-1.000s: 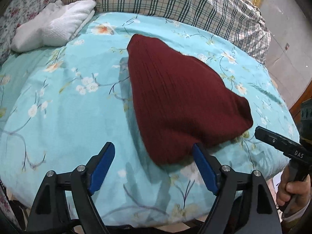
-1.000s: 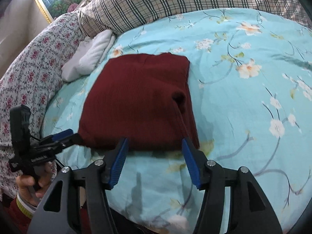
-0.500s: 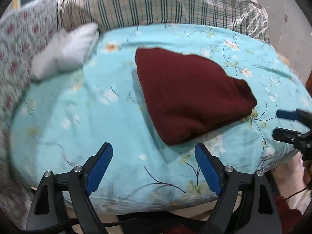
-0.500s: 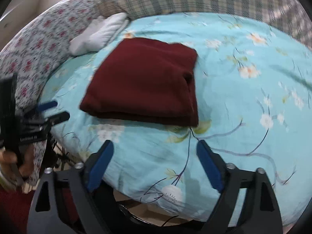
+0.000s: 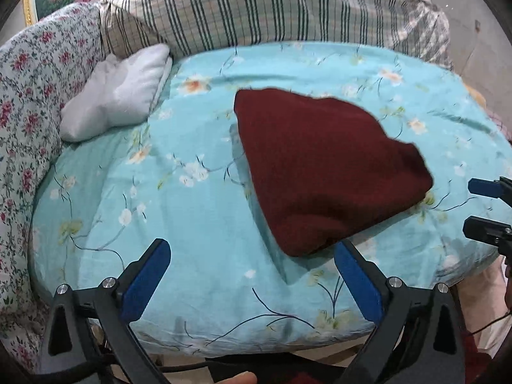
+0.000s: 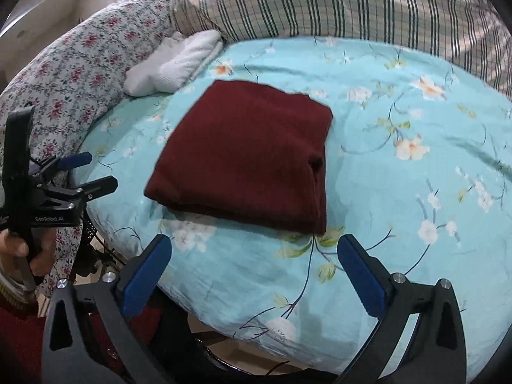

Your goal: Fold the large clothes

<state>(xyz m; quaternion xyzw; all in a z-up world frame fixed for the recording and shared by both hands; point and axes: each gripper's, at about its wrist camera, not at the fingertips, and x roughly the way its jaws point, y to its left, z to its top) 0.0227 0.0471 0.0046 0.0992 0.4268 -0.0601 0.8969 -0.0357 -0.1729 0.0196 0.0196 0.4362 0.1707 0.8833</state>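
Observation:
A dark red knitted garment [image 5: 323,172] lies folded into a compact stack on the turquoise floral bed sheet [image 5: 179,211]. It also shows in the right wrist view [image 6: 249,156]. My left gripper [image 5: 252,275] is open and empty, held back from the garment's near corner at the bed's edge. My right gripper [image 6: 256,272] is open and empty, just short of the garment's near edge. Each gripper shows in the other's view: the right one [image 5: 480,204] at the right, the left one [image 6: 86,172] at the left, both with fingers apart.
A white folded towel [image 5: 118,92] lies at the back left of the bed. A plaid quilt [image 5: 272,9] runs along the back and a floral pillow [image 5: 28,83] along the left. The bed's front edge drops off below the grippers.
Both grippers have pulled back from the garment's near edge toward the bed's edge, staying open. The folded garment has not moved.

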